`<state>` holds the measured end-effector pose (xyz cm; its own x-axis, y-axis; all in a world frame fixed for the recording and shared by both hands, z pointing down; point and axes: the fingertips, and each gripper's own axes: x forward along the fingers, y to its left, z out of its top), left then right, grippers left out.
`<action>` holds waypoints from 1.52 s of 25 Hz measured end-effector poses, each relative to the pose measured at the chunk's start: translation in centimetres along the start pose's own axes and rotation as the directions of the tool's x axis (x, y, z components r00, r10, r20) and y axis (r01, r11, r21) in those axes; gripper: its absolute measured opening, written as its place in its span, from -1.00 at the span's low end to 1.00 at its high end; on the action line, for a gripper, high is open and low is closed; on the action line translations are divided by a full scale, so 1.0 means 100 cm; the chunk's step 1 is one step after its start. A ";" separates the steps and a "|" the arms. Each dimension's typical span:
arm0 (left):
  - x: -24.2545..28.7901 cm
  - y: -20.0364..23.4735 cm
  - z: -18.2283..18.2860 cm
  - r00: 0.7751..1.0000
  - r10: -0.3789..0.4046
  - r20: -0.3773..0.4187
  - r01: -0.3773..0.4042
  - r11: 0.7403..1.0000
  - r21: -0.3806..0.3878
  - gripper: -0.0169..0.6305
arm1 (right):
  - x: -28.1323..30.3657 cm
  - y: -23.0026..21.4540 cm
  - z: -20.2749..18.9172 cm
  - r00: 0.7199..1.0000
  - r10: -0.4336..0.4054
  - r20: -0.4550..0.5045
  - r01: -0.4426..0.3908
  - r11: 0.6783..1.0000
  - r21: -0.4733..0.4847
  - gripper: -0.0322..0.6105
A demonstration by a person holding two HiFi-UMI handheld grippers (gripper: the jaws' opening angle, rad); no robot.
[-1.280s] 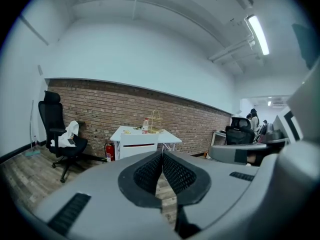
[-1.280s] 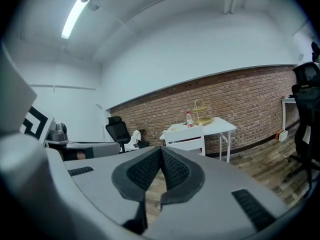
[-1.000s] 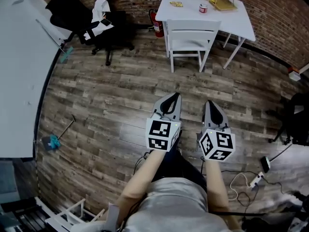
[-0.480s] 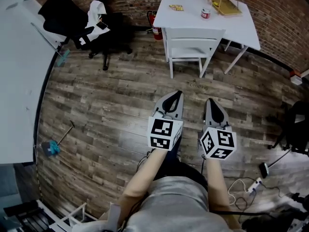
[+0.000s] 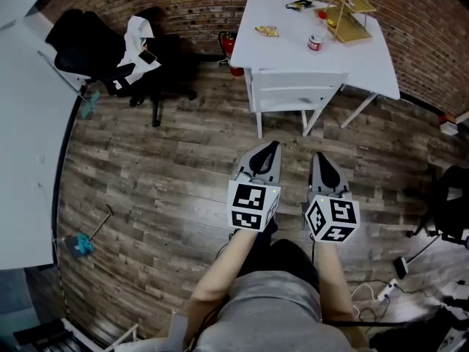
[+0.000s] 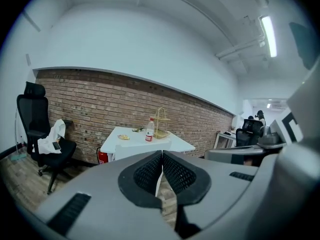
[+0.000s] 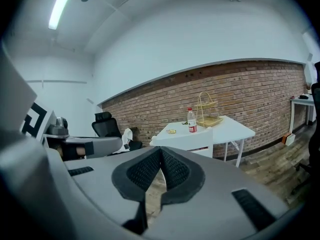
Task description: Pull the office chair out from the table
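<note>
The person is holding two grippers side by side at the lower middle of the head view. The left gripper [image 5: 267,147] and the right gripper [image 5: 319,156] are both pointing up the frame. Each one's jaws are pressed together with nothing between them, as the left gripper [image 6: 161,155] and right gripper [image 7: 160,152] views show. Each gripper is carrying one cube of black-and-white square markers.

Just above the gripper tips, across a strip of bare plank floor, one white chair [image 5: 297,86] is standing tucked against the near edge of one white table [image 5: 370,53]. It is apart from both grippers.

On the table one bottle [image 5: 316,41] with a red label is standing beside one gold wire rack [image 5: 348,9]. One yellow packet [image 5: 267,30] is lying to the left of the bottle. The label's print is too small to read.

One red fire extinguisher [image 5: 227,46] is standing by the brick wall, left of the table.

In the upper left, one black office chair [image 5: 168,53] is sitting well apart from the table, with clothing draped over it.
</note>
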<state>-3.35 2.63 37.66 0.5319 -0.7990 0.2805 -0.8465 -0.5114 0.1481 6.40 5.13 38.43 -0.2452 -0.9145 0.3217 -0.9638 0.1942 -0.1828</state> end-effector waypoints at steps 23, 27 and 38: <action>0.160 0.063 0.044 0.999 0.036 -0.028 -0.036 0.999 -0.014 -0.90 | 0.157 -0.068 0.061 0.998 0.052 -0.045 -0.054 0.997 -0.058 -0.85; 0.196 0.075 0.056 0.996 0.079 -0.042 -0.080 0.997 -0.022 -0.90 | 0.195 -0.087 0.080 0.994 0.093 -0.061 -0.098 0.992 -0.082 -0.85; 0.286 0.096 0.069 0.983 0.157 -0.098 -0.158 0.987 -0.012 -0.90 | 0.282 -0.130 0.110 0.975 0.186 -0.123 -0.209 0.954 -0.213 -0.85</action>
<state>3.91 -27.29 40.53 0.3878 -0.8345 0.3915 -0.9203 -0.3745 0.1132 13.21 -27.09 39.62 -0.4308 -0.8120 0.3939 -0.8911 0.4518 -0.0433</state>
